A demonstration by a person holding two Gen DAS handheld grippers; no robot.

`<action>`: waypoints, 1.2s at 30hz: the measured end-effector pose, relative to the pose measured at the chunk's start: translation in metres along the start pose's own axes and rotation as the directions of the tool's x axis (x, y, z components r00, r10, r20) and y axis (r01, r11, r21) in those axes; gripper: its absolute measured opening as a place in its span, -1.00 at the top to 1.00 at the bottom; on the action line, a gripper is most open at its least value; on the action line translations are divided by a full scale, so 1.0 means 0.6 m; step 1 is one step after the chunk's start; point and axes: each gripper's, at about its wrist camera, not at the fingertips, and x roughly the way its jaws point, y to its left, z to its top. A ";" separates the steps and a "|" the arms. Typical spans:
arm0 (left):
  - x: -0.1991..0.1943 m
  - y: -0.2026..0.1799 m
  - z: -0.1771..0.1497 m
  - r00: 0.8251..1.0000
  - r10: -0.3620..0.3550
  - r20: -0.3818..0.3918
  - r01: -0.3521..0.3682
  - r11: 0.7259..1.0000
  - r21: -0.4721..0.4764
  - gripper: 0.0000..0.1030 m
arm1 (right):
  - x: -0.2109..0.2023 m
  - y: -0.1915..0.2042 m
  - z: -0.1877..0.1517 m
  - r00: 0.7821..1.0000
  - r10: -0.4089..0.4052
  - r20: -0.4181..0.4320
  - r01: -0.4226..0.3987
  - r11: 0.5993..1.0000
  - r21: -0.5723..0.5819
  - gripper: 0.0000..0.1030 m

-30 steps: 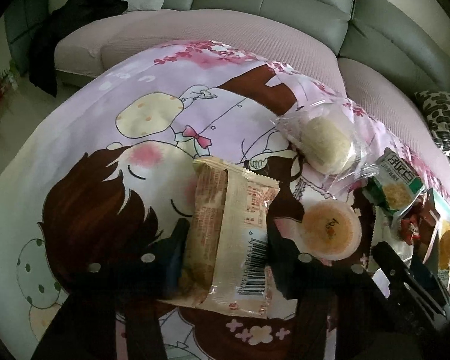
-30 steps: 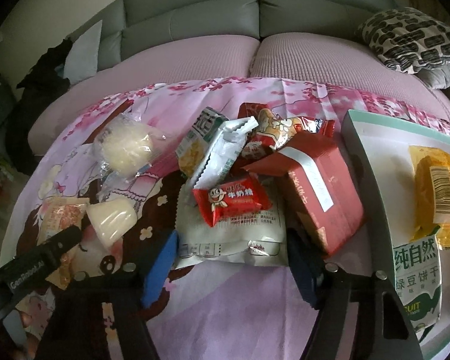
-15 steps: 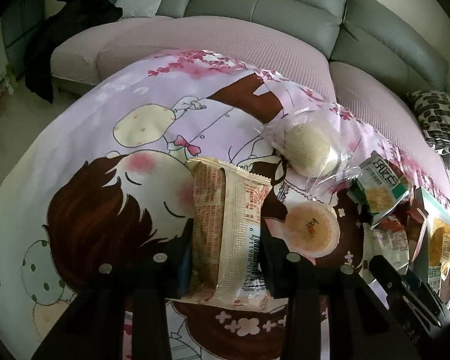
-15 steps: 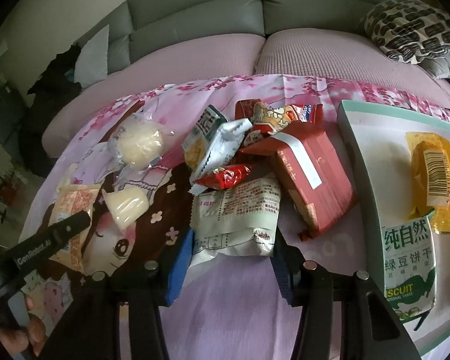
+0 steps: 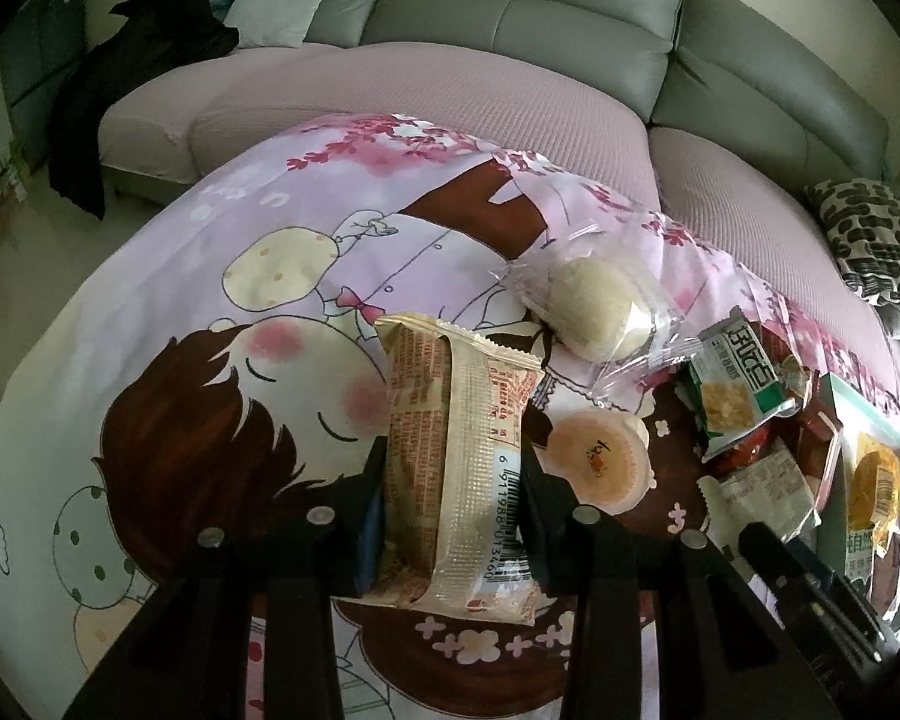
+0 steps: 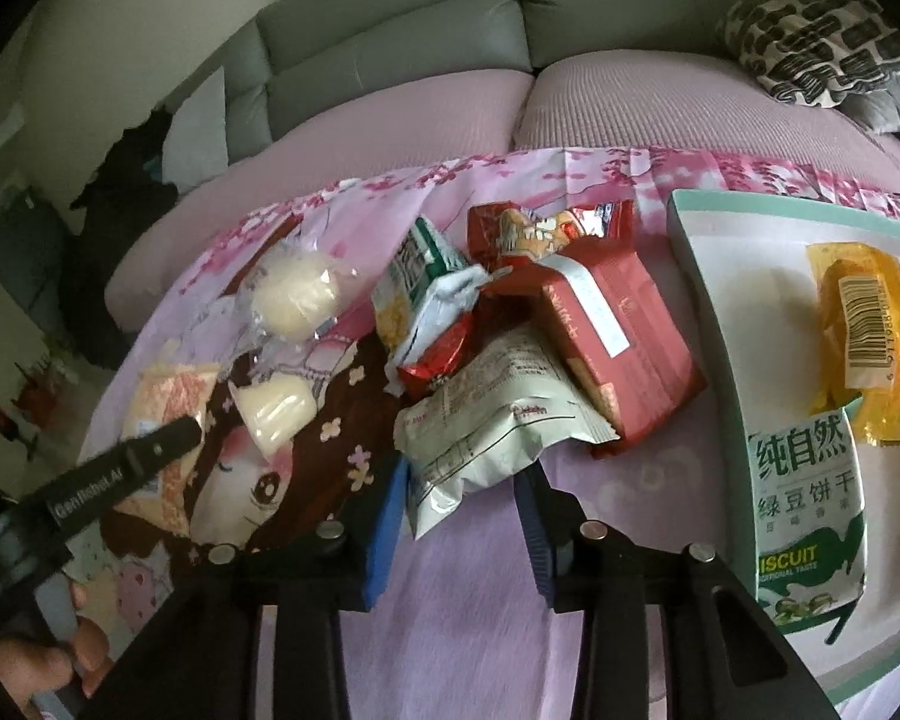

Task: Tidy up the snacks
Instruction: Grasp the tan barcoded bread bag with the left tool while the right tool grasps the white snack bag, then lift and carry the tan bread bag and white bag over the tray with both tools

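beige wafer pack lies lengthwise on the cartoon cloth, left gripper clenched across its near end, ready to lift. right gripper has just been closing, pads pinching the pale green pouch at the pile's edge. tray on the right already holds two packs, probably the drop spot.

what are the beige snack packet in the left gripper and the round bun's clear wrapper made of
Beige snack packet: likely thin plastic film with a matte printed finish; crimped serrated end seal, raised back seam, printed barcode. Round bun's clear wrapper: likely glossy transparent plastic film; the pale bun shows through, with creases and highlights.
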 end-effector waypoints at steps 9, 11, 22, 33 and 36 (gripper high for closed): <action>0.007 0.003 0.000 1.000 0.005 -0.008 -0.005 1.000 -0.004 0.24 | 0.008 -0.019 0.011 0.999 0.033 0.009 -0.034 0.997 0.070 -0.09; 0.007 0.003 -0.001 1.000 0.004 -0.009 -0.004 1.000 -0.006 0.24 | 0.009 -0.026 0.012 0.999 0.038 0.014 -0.039 0.994 0.097 -0.09; 0.004 0.003 0.001 1.000 0.010 -0.003 -0.010 1.000 -0.009 0.24 | 0.004 -0.044 0.010 0.995 0.094 0.027 -0.097 0.979 0.179 0.46; -0.025 0.000 0.008 0.999 0.011 0.043 -0.010 1.000 -0.009 0.24 | -0.035 -0.038 0.018 0.989 0.131 0.071 -0.141 0.975 0.174 0.63; -0.036 -0.009 0.012 0.998 0.011 0.063 -0.011 1.000 0.002 0.24 | -0.047 -0.041 0.019 0.986 0.140 0.085 -0.153 0.972 0.178 0.63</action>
